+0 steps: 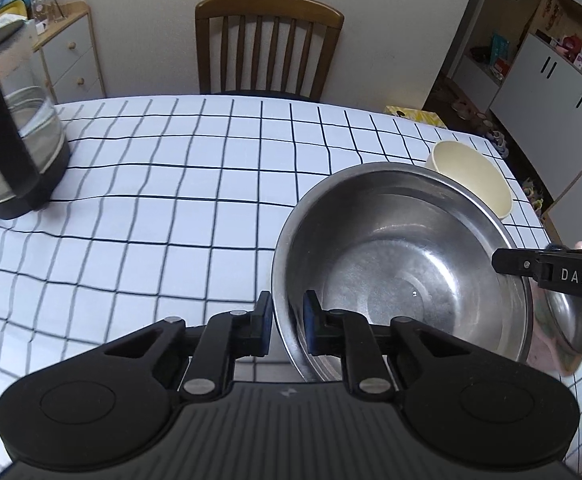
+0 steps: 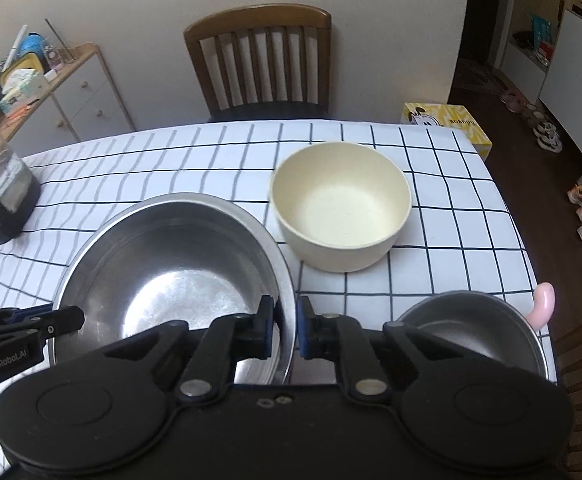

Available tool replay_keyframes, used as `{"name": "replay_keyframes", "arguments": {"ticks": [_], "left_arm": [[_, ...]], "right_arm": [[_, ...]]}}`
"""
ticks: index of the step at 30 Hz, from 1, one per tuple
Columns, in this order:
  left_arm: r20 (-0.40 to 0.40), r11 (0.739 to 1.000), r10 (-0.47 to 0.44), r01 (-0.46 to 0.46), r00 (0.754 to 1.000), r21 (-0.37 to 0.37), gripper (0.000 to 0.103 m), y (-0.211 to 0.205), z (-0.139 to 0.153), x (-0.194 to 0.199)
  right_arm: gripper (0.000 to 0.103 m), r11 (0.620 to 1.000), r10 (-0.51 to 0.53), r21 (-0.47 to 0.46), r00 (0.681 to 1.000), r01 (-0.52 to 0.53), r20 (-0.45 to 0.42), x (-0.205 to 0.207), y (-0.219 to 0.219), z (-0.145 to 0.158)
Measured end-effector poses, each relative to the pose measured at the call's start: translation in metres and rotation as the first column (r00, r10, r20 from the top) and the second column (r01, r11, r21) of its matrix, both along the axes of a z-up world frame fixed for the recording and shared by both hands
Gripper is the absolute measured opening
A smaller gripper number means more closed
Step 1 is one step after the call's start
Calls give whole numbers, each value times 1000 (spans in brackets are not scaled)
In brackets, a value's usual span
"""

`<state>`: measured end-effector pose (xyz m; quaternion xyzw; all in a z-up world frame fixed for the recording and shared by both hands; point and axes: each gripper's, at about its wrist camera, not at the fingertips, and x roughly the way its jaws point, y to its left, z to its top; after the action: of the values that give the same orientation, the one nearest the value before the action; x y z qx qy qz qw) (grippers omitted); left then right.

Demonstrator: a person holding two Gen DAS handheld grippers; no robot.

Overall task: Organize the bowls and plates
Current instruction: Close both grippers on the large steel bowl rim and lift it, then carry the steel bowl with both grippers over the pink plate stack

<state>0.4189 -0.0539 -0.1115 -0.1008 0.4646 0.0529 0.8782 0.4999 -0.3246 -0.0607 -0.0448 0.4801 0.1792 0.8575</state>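
Observation:
A large steel bowl stands on the checked tablecloth. My left gripper is shut on its left rim, one finger outside and one inside. My right gripper is shut on the right rim of the same large steel bowl. A cream bowl stands upright behind it to the right; it also shows in the left wrist view. A small steel bowl sits at the table's near right corner, also in the left wrist view.
A glass kettle with a black base stands at the table's left. A wooden chair is behind the far edge. A yellow tissue box sits at the far right corner. The table's right edge drops to the floor.

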Motion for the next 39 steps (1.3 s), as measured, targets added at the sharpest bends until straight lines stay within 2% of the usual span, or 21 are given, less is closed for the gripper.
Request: {"name": "replay_keyframes", "arguments": {"ticks": [11, 18, 25, 32, 39], "left_arm": [[21, 999, 30, -31, 999, 36, 15, 5, 45, -64], [79, 995, 73, -77, 994, 55, 15, 5, 74, -114], [83, 992, 102, -108, 991, 68, 15, 6, 91, -163], [59, 987, 121, -126, 991, 95, 15, 5, 91, -208], [21, 984, 142, -143, 990, 107, 15, 4, 77, -247]], "right_arm": [[11, 999, 23, 47, 1000, -24, 10, -55, 2, 45], [11, 994, 67, 80, 997, -69, 25, -98, 0, 72], [11, 985, 128, 112, 992, -129, 22, -141, -3, 93], [12, 973, 197, 126, 980, -192, -25, -186, -5, 89], [13, 964, 248, 119, 964, -236, -92, -225, -4, 66]]}}
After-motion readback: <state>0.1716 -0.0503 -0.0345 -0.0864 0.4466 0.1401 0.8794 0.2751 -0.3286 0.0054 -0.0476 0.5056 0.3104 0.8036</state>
